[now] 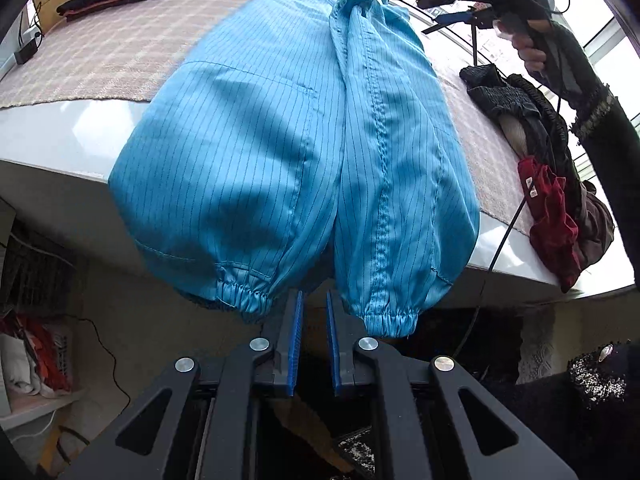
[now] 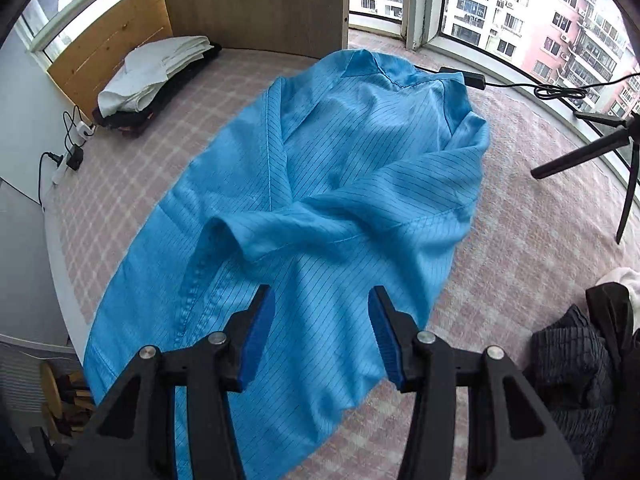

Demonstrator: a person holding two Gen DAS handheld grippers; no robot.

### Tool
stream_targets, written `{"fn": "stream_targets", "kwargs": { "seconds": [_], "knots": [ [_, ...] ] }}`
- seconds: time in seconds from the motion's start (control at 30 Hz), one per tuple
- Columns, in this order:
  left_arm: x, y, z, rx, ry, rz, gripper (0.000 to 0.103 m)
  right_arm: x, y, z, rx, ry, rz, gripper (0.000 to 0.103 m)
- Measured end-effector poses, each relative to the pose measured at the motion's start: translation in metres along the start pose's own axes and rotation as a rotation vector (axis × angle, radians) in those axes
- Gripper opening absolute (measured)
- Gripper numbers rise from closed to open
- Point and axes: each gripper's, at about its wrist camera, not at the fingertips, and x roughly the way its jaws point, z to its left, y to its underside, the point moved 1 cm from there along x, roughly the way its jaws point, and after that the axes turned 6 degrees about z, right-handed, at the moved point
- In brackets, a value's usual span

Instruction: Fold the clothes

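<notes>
A light-blue pin-striped work coat (image 1: 280,152) lies lengthwise on the table's pink checked cloth (image 1: 120,56), collar at the far end. Its hem and two elastic cuffs hang over the near table edge. In the right wrist view one sleeve is folded across the coat's (image 2: 340,184) body. My left gripper (image 1: 313,320) sits just below the hanging cuffs, its blue pads nearly together with nothing between them. My right gripper (image 2: 322,332) hovers open over the coat's lower half, gripping nothing. The right gripper (image 1: 430,16) also shows at the far end of the left wrist view, held by a hand.
A folded stack, white on dark (image 2: 156,76), lies at the far left corner. Unfolded dark and red clothes (image 1: 552,208) are piled at the right edge. A black tripod (image 2: 600,148) and cables stand by the window. A power strip (image 2: 68,160) sits at the left.
</notes>
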Motion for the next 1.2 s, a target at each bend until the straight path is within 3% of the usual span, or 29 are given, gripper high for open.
{"fn": "stream_targets", "kwargs": {
  "seconds": [0.1, 0.23, 0.33, 0.43, 0.67, 0.73, 0.77, 0.8, 0.83, 0.93, 0.97, 1.0, 1.03, 1.2],
  "knots": [
    [-0.019, -0.004, 0.014, 0.069, 0.005, -0.022, 0.01, -0.036, 0.085, 0.006, 0.053, -0.066, -0.023, 0.049],
    [-0.028, -0.03, 0.015, 0.201, 0.017, -0.024, 0.01, -0.033, 0.21, 0.041, 0.14, -0.149, 0.025, 0.049],
    [-0.025, -0.05, 0.009, 0.294, 0.049, -0.012, 0.01, -0.012, 0.279, 0.079, 0.197, -0.131, 0.073, 0.049],
    [-0.025, -0.063, 0.007, 0.331, 0.063, -0.002, 0.01, 0.017, 0.315, 0.101, 0.281, -0.142, 0.1, 0.049],
    [-0.039, -0.083, 0.014, 0.339, 0.08, -0.022, 0.01, 0.061, 0.314, 0.112, 0.433, -0.202, 0.049, 0.05],
    [-0.043, -0.092, 0.012, 0.352, 0.086, -0.024, 0.01, 0.071, 0.308, 0.118, 0.42, -0.218, 0.086, 0.048],
    [-0.046, -0.101, 0.01, 0.358, 0.09, -0.029, 0.01, 0.076, 0.306, 0.121, 0.409, -0.225, 0.111, 0.036],
    [-0.049, -0.111, 0.007, 0.368, 0.096, -0.036, 0.01, 0.082, 0.303, 0.124, 0.398, -0.232, 0.137, 0.016],
    [-0.052, -0.124, 0.001, 0.388, 0.104, -0.046, 0.01, 0.082, 0.303, 0.127, 0.386, -0.233, 0.148, 0.014],
    [-0.056, -0.177, -0.022, 0.451, 0.088, -0.094, 0.022, 0.055, 0.306, 0.127, 0.363, -0.185, 0.111, 0.014],
    [-0.055, -0.197, -0.031, 0.471, 0.076, -0.109, 0.022, 0.042, 0.306, 0.126, 0.364, -0.153, 0.091, 0.022],
    [-0.054, -0.217, -0.04, 0.486, 0.068, -0.121, 0.022, 0.029, 0.304, 0.124, 0.364, -0.131, 0.066, 0.036],
    [-0.049, -0.237, -0.05, 0.5, 0.07, -0.126, 0.022, 0.015, 0.301, 0.121, 0.363, -0.118, 0.037, 0.04],
    [-0.001, -0.328, -0.11, 0.581, 0.121, -0.092, 0.022, -0.031, 0.252, 0.092, 0.341, -0.073, -0.107, 0.04]
  ]
}}
